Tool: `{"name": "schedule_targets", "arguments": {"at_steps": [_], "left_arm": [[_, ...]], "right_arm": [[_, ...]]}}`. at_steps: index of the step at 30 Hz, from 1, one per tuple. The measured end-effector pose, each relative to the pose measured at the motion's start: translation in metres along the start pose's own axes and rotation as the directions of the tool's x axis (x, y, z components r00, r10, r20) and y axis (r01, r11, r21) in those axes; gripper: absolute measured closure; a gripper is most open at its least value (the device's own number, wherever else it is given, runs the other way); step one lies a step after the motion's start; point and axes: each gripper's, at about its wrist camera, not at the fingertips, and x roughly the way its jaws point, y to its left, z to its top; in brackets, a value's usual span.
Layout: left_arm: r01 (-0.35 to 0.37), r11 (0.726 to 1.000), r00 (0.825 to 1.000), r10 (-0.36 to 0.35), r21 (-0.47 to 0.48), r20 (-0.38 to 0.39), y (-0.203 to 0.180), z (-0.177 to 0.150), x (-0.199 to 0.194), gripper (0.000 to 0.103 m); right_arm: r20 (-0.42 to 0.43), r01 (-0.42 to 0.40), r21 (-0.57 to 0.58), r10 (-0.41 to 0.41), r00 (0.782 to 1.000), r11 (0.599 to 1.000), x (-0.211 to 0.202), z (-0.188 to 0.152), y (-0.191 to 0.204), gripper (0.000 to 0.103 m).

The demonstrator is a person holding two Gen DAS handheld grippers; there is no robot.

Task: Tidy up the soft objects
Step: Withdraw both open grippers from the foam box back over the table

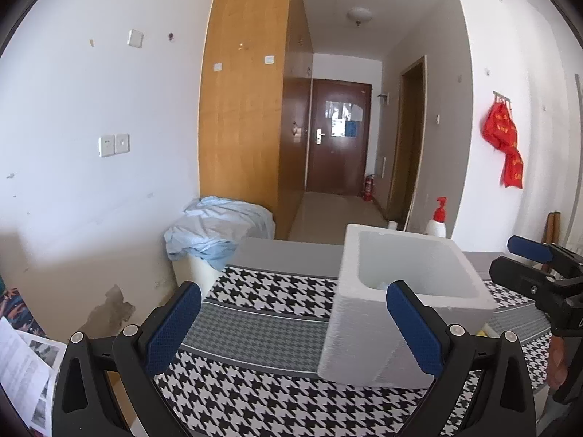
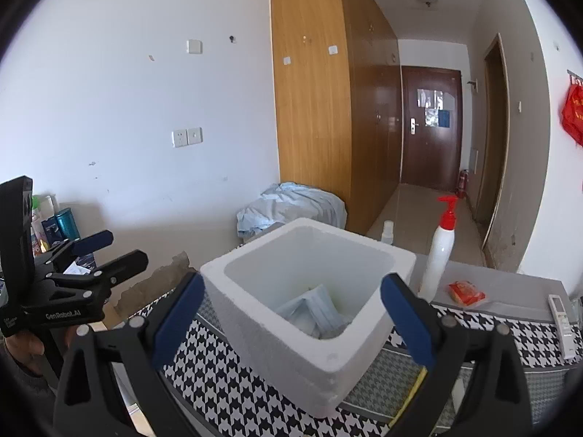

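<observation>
A white foam box [image 2: 309, 313] stood open-topped on a table covered by a black-and-white houndstooth cloth [image 1: 277, 287]. Its walls were thick, grainy and slightly dented at the near corner. Inside, at the bottom, lay soft pale-blue items [image 2: 317, 313], folded flat and looking like face masks in thin wrapping; their exact number could not be told. From the left wrist view only a sliver of the box's floor [image 1: 382, 286] showed, so the contents were nearly hidden there.

The left gripper [image 1: 293, 327] hovered above the cloth with its blue-padded fingers [image 1: 175, 327] spread wide and nothing between them; the box stood just beyond its right finger. The right gripper [image 2: 289, 320] was also spread wide and empty, its two fingers framing the box from the near side without visibly touching it. Each gripper appeared at the edge of the other's view.

Behind the box stood a white pump bottle [image 2: 441, 251] with a red top, upright, with a small red packet [image 2: 466, 293] lying flat beside it and a white remote control [image 2: 561, 317] near the table's right edge. Beyond the table, crumpled light-blue fabric [image 1: 218, 229] was draped over a white bin, next to a tall wooden wardrobe [image 1: 247, 102].
</observation>
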Motion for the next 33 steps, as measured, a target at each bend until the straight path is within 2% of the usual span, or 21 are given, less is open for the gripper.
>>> {"name": "schedule_targets", "arguments": {"at_steps": [18, 29, 33], "left_arm": [[0.091, 0.995, 0.996, -0.092, 0.034, 0.017, -0.029, -0.008, -0.012, 0.001], [0.092, 0.994, 0.995, -0.094, 0.053, 0.034, -0.038, -0.016, -0.013, 0.001], [0.123, 0.991, 0.992, -0.124, 0.048, 0.028, -0.040, -0.021, -0.012, 0.001]], "right_arm": [[0.034, 0.035, 0.026, -0.036, 0.999, 0.999, -0.028, -0.020, -0.013, 0.004], [0.031, 0.044, 0.044, -0.045, 0.998, 0.998, -0.041, -0.035, -0.022, 0.004], [0.042, 0.055, 0.042, -0.057, 0.997, 0.998, -0.046, -0.041, -0.023, 0.004]]}}
